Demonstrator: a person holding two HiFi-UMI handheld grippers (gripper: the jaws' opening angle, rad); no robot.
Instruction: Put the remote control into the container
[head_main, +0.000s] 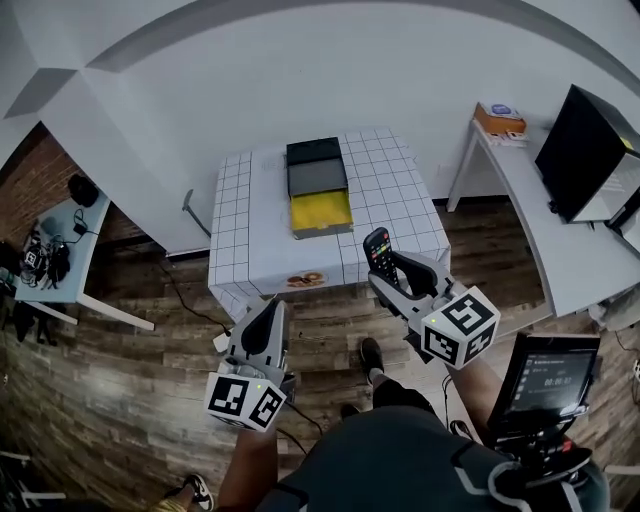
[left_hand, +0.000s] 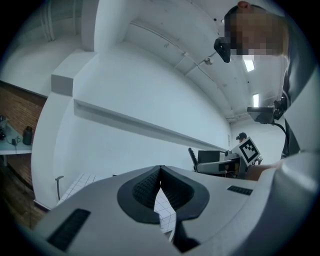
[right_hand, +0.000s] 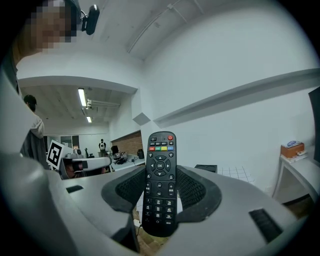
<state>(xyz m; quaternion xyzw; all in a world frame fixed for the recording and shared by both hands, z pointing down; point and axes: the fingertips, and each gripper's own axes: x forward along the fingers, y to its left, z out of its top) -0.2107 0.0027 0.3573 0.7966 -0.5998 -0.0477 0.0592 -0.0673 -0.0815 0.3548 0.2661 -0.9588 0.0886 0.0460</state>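
Observation:
A black remote control (head_main: 378, 252) with coloured buttons stands upright between the pads of my right gripper (head_main: 392, 272), which is shut on it. In the right gripper view the remote (right_hand: 160, 182) fills the gap between the jaws, buttons facing the camera. The container (head_main: 319, 185), a long tray with black, grey and yellow sections, lies on the white grid-patterned table (head_main: 400, 200), beyond the remote. My left gripper (head_main: 268, 305) hovers lower left, off the table's front edge. Its jaws (left_hand: 160, 172) meet at the tips with nothing between them.
A small orange-brown item (head_main: 305, 280) lies near the table's front edge. A white desk at the right carries a black monitor (head_main: 585, 150) and an orange box (head_main: 498, 117). A cluttered desk (head_main: 50, 250) stands at the left. A screen device (head_main: 550, 375) sits lower right.

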